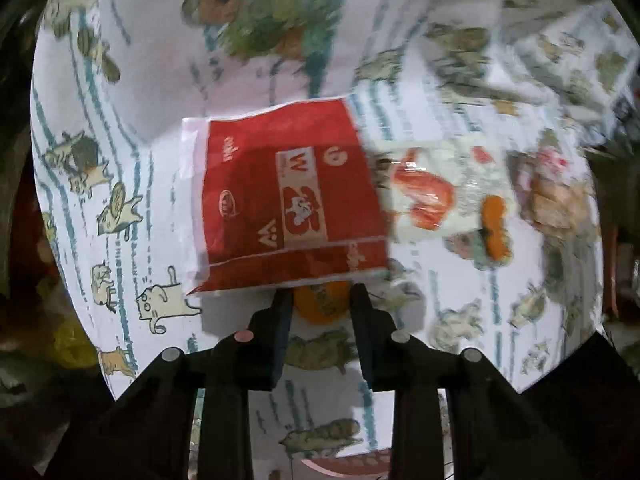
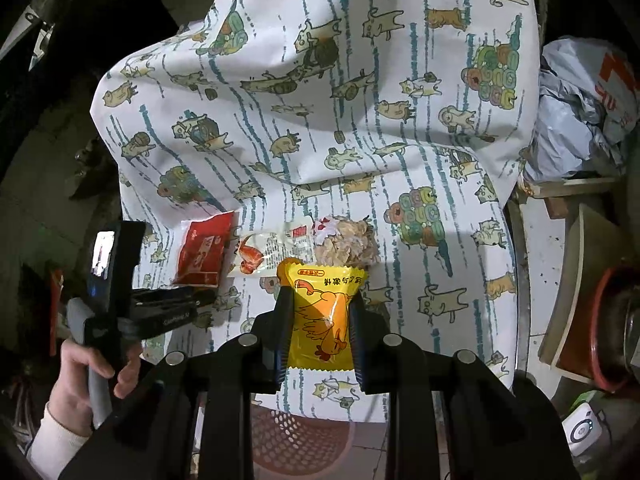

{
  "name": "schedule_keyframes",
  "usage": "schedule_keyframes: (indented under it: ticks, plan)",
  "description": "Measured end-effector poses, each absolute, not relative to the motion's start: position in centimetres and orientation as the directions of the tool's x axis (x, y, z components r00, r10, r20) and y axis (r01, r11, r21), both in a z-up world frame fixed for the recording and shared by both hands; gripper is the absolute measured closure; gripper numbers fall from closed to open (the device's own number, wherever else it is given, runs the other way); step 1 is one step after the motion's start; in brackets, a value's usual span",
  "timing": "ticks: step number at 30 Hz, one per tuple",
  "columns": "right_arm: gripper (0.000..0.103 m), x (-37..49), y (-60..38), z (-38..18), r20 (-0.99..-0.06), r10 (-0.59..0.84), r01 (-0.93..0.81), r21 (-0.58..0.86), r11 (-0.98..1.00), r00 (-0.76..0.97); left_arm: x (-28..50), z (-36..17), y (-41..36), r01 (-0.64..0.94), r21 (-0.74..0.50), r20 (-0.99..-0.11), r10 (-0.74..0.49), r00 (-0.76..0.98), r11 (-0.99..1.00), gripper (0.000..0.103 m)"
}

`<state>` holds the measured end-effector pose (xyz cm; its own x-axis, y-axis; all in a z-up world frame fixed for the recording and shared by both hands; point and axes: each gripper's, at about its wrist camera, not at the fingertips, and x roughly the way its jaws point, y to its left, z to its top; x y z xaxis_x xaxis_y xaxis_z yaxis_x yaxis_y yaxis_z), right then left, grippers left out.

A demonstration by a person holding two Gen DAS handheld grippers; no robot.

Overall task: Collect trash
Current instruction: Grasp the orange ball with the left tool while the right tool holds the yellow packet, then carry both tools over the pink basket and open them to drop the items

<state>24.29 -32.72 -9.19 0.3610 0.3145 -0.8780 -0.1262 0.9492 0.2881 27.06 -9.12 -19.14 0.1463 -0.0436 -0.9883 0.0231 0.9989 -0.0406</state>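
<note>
The right tongs (image 2: 320,320) are clamped on a yellow chicken-snack packet (image 2: 324,316) above the pink basket (image 2: 296,436), ready to drop, while the left tongs (image 1: 320,300), apart, straddle the near edge of the red wrapper (image 1: 288,196) on the cat-print counter (image 1: 152,92).

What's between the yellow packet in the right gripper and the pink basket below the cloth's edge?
Nothing visible. The yellow packet is clamped in the right gripper over the cat-print cloth; the pink basket lies open below the cloth's edge, with only the gripper's own frame crossing the view.
</note>
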Motion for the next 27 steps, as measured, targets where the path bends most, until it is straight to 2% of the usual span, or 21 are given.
schedule_keyframes:
  ticks: [11, 16, 19, 23, 27]
  plan:
    - [0.076, 22.6, -32.1, -8.9, -0.864, 0.339, -0.118, 0.319, 0.941, 0.373, 23.7, -10.5, -8.2, 0.075, -0.099, -0.928, -0.119, 0.353, 0.992, 0.075]
    - [0.076, 20.3, -31.5, -7.8, -0.822, 0.403, -0.095, 0.4, 0.911, 0.401, 21.6, -7.3, -7.3, 0.085, -0.108, -0.897, -0.134, 0.421, 0.991, 0.075]
    - [0.076, 18.9, -30.5, -7.2, -0.81, 0.421, -0.125, 0.408, 0.905, 0.407, 18.9, -7.2, -6.8, 0.054, -0.142, -0.891, -0.151, 0.429, 0.988, 0.075]
    - [0.076, 16.8, -29.4, -7.3, -0.806, 0.437, -0.139, 0.418, 0.898, 0.399, 15.4, -9.6, -7.3, 0.044, -0.2, -0.911, -0.203, 0.358, 0.979, 0.075]
    - [0.076, 14.7, -28.5, -7.4, -0.804, 0.447, -0.138, 0.429, 0.893, 0.392, 13.6, -10.1, -8.0, 0.055, -0.196, -0.913, -0.203, 0.354, 0.979, 0.075]
